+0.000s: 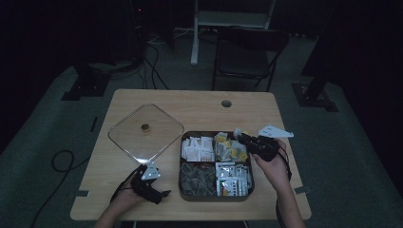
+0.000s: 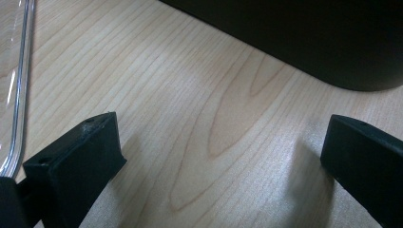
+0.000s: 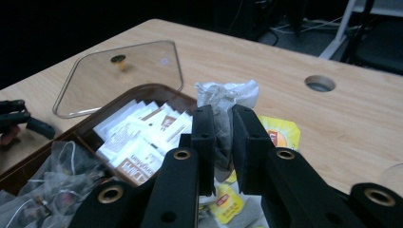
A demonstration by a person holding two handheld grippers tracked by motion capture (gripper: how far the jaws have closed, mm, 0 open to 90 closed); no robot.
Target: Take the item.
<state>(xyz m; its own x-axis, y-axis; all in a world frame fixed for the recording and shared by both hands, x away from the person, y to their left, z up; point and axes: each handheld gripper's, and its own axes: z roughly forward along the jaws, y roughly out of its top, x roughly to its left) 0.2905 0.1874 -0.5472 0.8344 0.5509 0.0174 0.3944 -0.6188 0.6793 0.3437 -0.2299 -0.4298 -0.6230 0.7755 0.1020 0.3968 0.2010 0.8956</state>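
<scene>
A light wooden table [image 1: 199, 111] carries a brown compartment box [image 1: 216, 194]; the clear glass lid [image 1: 145, 132] lies just left of the box, touching the tabletop.

A crumpled, whitish tea bag [image 3: 227, 97] stands upright, pinched and lifted just above the brown compartment tray's [image 3: 119, 95] yellow-packet corner.
</scene>
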